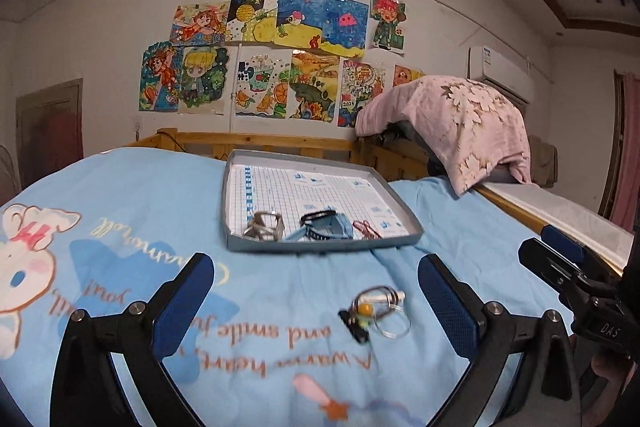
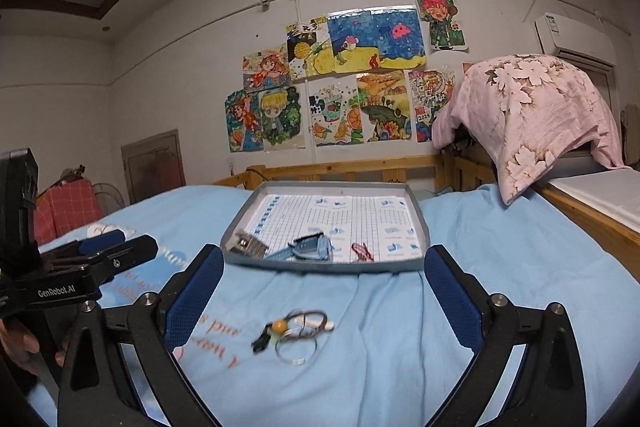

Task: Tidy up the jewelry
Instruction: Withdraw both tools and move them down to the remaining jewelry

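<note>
I had both claws, left (image 1: pixel 316 295) & right (image 2: pixel 324 287), spread wide w/ nothing held, over the blue bed sheet (image 2: pixel 500 287) where a loose cluster of rings & bangles (image 2: pixel 298 337) lay between them, short of the grey tray (image 2: pixel 240 227) w/ other pieces.

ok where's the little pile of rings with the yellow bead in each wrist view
Left wrist: the pile of rings lies on the blue sheet, right of centre, nearer the right finger of the open left gripper.
Right wrist: same pile, left of centre, nearer the left finger of the open right gripper.
Shared landmark: the grey tray just beyond it.
</note>
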A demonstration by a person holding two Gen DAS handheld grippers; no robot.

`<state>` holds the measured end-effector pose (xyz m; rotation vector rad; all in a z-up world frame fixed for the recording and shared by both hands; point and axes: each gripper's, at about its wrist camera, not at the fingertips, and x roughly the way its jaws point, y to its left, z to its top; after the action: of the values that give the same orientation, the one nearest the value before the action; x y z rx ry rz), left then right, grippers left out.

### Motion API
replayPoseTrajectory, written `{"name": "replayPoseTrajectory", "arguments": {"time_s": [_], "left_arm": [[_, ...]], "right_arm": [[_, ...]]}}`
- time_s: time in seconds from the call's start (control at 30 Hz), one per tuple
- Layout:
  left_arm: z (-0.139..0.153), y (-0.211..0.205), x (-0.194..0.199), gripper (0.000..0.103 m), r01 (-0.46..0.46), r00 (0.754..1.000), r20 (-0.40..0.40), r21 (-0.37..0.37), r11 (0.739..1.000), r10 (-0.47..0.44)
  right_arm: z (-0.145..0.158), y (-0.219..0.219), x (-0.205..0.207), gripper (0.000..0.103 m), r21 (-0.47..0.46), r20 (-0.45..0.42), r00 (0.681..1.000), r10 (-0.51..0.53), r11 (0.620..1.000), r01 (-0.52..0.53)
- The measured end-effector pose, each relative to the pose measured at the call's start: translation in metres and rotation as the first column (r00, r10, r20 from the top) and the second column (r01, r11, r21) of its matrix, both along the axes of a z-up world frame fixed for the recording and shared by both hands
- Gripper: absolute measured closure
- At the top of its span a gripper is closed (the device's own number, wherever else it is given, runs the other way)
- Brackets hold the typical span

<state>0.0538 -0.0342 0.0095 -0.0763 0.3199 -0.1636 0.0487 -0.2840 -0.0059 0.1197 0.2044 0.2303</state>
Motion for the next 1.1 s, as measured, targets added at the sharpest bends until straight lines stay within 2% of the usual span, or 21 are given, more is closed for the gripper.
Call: {"name": "replayPoseTrajectory", "arguments": {"time_s": [0.23, 0.47, 0.6, 0.8, 1.1], "left_arm": [[-0.012, 0.002, -0.018, 0.0, -0.02, 1.0, -0.022, 0.001, 1.0, 0.02], [-0.015, 0.006, -0.015, 0.0, -0.017, 0.999, -0.05, -0.011, 1.0, 0.016], [-0.017, 0.01, -0.005, 0.0, -0.021, 0.996, -0.084, -0.034, 0.999, 0.018], [-0.017, 0.013, 0.018, 0.0, -0.055, 0.991, -0.123, -0.027, 0.998, 0.052], [-0.007, 0.014, 0.047, 0.0, -0.075, 0.993, -0.096, -0.032, 0.997, 0.072]], "right_arm": [[-0.013, 0.001, -0.027, 0.004, -0.022, -0.015, 1.0, -0.014, 1.0, 0.013], [-0.017, -0.001, -0.025, 0.004, -0.02, -0.037, 0.999, -0.008, 1.0, 0.007], [-0.014, -0.003, -0.015, 0.004, -0.021, -0.048, 0.999, -0.006, 1.0, 0.005], [-0.008, 0.0, 0.01, 0.004, -0.04, -0.05, 0.999, 0.003, 0.999, -0.005], [-0.004, 0.005, 0.046, 0.004, -0.029, -0.041, 0.999, 0.005, 1.0, -0.006]]}}
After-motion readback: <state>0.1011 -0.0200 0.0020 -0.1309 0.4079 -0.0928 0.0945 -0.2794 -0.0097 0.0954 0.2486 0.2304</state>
